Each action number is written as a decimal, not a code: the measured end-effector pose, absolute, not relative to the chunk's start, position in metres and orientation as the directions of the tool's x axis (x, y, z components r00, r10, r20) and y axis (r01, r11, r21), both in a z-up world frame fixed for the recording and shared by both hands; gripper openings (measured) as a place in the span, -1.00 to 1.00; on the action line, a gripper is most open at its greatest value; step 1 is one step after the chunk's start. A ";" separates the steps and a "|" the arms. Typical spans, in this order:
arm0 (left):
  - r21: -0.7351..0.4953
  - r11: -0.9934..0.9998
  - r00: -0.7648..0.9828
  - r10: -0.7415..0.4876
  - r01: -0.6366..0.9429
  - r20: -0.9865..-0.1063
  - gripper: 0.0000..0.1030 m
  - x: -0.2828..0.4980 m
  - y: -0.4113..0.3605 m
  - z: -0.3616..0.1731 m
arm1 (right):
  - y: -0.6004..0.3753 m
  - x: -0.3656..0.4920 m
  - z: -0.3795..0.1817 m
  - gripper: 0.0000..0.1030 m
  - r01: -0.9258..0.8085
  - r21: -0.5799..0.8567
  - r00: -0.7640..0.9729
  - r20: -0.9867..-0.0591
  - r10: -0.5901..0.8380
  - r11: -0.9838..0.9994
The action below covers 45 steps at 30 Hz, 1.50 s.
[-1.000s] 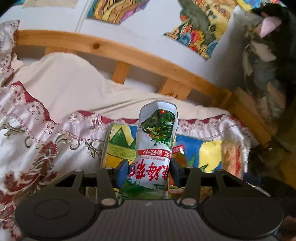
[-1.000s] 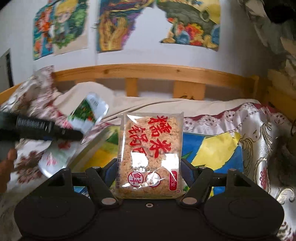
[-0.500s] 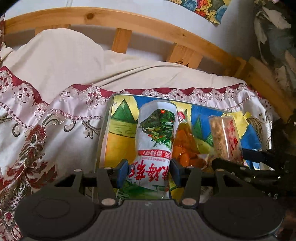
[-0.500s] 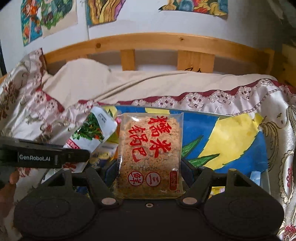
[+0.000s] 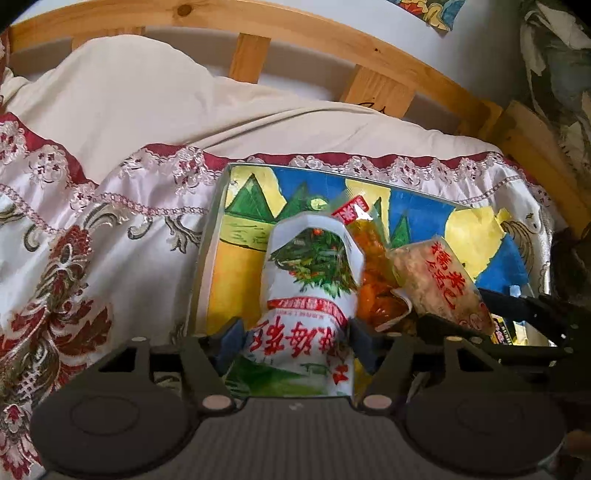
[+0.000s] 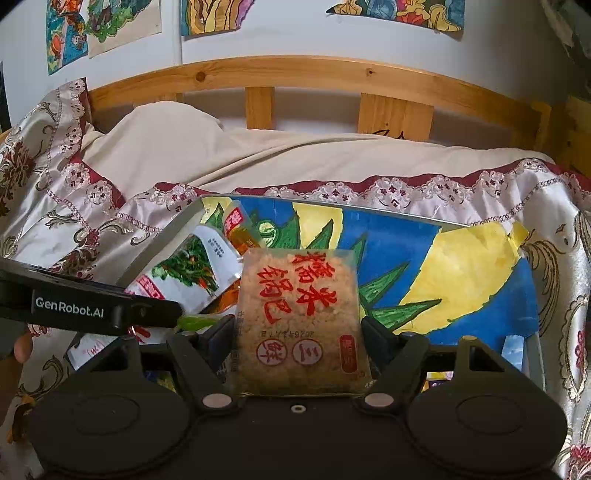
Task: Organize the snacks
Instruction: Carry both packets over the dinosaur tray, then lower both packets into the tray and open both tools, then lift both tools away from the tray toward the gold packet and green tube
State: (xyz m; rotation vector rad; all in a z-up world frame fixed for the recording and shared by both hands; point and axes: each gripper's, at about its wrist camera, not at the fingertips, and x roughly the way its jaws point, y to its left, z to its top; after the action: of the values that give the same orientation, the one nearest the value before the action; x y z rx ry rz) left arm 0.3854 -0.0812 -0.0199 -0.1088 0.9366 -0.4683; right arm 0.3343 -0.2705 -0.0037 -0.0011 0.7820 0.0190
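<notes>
A bed fills both views, covered by a pale satin bedspread (image 6: 554,229) with maroon lace trim and floral embroidery; a cream pillow (image 5: 122,103) lies at its head against a slatted wooden headboard (image 6: 314,74). Above the headboard, colourful drawings (image 6: 103,33) are stuck to the white wall. On the bedspread lies a shallow tray (image 6: 436,266) lined with a painted sheet of blue, yellow and green.

The left tongs (image 5: 293,339) are clamped on a white packet with a green vegetable picture (image 5: 310,280), held over the tray's near-left part. Just beside it, toward the tray's middle, an orange snack packet (image 5: 376,295) sits in the tray, touching the white packet's right side.

The right tongs (image 6: 297,332) grip a clear packet of brown crispy rice with red characters (image 6: 299,306), held upright over the tray's near edge. In the left wrist view this packet leans against the orange one. The left tool's black arm, marked GenRobot.AI (image 6: 74,310), crosses in front of the tray's left rim.
</notes>
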 end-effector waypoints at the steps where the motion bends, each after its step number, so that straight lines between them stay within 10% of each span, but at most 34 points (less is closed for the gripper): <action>1: -0.286 0.896 0.501 -0.429 0.339 -0.752 0.34 0.385 -0.081 -0.019 | -0.271 0.334 -0.003 0.49 -0.016 0.007 0.711 -0.703 0.016 1.000; 14: -0.307 0.895 0.643 -0.446 0.323 -0.623 0.82 0.357 -0.052 0.022 | -0.265 0.290 0.029 0.97 0.006 -0.026 0.835 -0.550 -0.019 1.000; 29: -0.165 0.907 0.819 -0.420 0.387 -0.391 0.99 0.254 -0.002 0.070 | -0.231 0.181 0.075 0.99 0.086 0.008 0.917 -0.391 -0.076 0.996; 45: -0.064 0.925 0.807 -0.358 0.374 -0.469 0.99 0.166 0.060 0.055 | -0.190 0.102 0.091 0.99 0.080 0.076 0.907 -0.419 -0.041 0.994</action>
State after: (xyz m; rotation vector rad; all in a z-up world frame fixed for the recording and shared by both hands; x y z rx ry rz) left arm 0.1656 0.0596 0.0554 0.0322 0.4950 -0.3913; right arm 0.1023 -0.1903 0.0908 0.0926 0.4304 -0.0621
